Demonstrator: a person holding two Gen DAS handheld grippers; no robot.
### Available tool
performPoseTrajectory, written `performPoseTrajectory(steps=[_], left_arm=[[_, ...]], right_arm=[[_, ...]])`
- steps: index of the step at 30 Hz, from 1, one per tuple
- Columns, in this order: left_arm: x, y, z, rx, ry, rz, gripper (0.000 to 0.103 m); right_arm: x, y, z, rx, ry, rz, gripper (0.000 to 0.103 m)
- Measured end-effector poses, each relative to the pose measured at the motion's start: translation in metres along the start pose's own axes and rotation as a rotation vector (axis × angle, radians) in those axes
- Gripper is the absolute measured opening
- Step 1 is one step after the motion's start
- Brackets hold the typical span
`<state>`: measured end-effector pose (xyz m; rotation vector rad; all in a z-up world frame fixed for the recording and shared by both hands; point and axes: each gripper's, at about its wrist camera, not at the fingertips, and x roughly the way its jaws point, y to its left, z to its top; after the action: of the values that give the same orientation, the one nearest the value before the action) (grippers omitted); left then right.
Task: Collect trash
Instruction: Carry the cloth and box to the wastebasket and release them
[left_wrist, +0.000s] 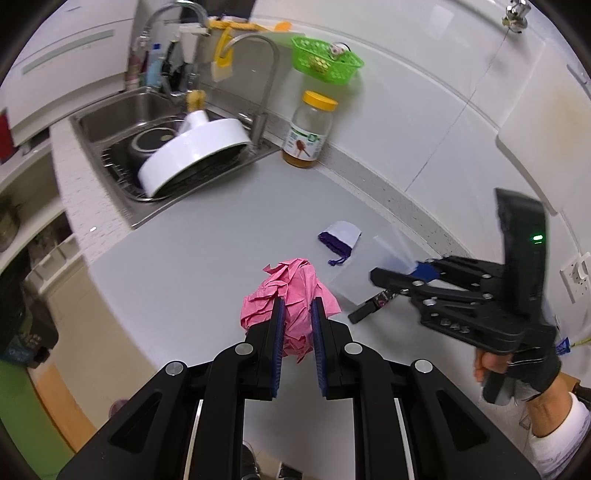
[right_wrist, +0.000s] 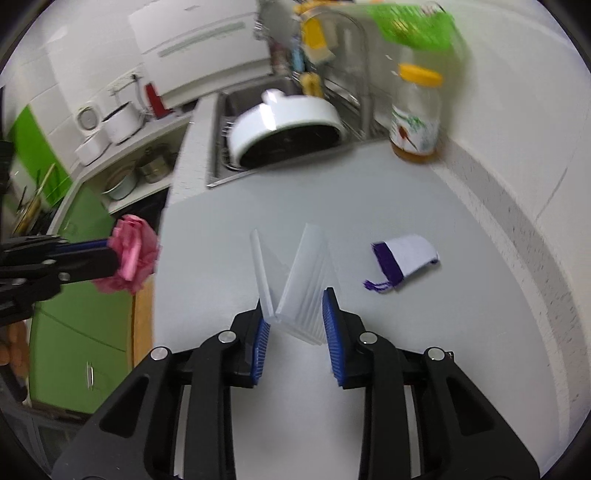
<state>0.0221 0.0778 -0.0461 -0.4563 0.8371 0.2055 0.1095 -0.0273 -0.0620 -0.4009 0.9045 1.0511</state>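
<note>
One crumpled pink paper wad sits pinched in the left gripper, off the grey counter. One clear ribbed plastic piece, folded open, is clamped by the right gripper. One white-and-purple pouch lies nearby.

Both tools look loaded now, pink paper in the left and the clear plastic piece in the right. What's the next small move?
Probably lift the right tool slightly to test its grip. Its pads bracket the folded clear plastic piece only at its near edge, so it may slip. The left tool is clamped on the crumpled pink paper, clear of the counter. The purple-and-white pouch remains on the counter.
</note>
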Motion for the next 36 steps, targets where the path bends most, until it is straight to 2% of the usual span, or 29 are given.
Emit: performPoseTrajectory(steps=[6, 11, 17, 23, 29, 33, 36], left_arm=[[-0.049, 0.023, -0.036, -0.066, -0.041, 0.083, 0.015], [-0.098, 0.059, -0.075, -0.145, -0.070, 0.169, 0.015], [-0.153, 0.117, -0.128, -0.239, -0.085, 0.281, 0.015], [-0.186, 0.180, -0.179, -0.318, -0.085, 0.366, 0.015], [-0.173, 0.245, -0.217, -0.395, -0.064, 0.394, 0.015], [-0.127, 0.303, -0.252, -0.444, -0.047, 0.407, 0.015], [-0.071, 0.352, -0.293, -0.468, -0.028, 0.406, 0.015]], right_arm=[[-0.034, 0.070, -0.001, -0.137, -0.041, 0.109, 0.028], [-0.043, 0.140, -0.002, -0.223, -0.054, 0.216, 0.028], [-0.025, 0.238, -0.007, -0.322, -0.036, 0.332, 0.028], [0.010, 0.323, -0.020, -0.370, 0.010, 0.382, 0.028], [0.075, 0.375, -0.041, -0.384, 0.084, 0.394, 0.028], [0.158, 0.391, -0.070, -0.417, 0.132, 0.384, 0.028], [0.225, 0.391, -0.097, -0.423, 0.155, 0.381, 0.028]])
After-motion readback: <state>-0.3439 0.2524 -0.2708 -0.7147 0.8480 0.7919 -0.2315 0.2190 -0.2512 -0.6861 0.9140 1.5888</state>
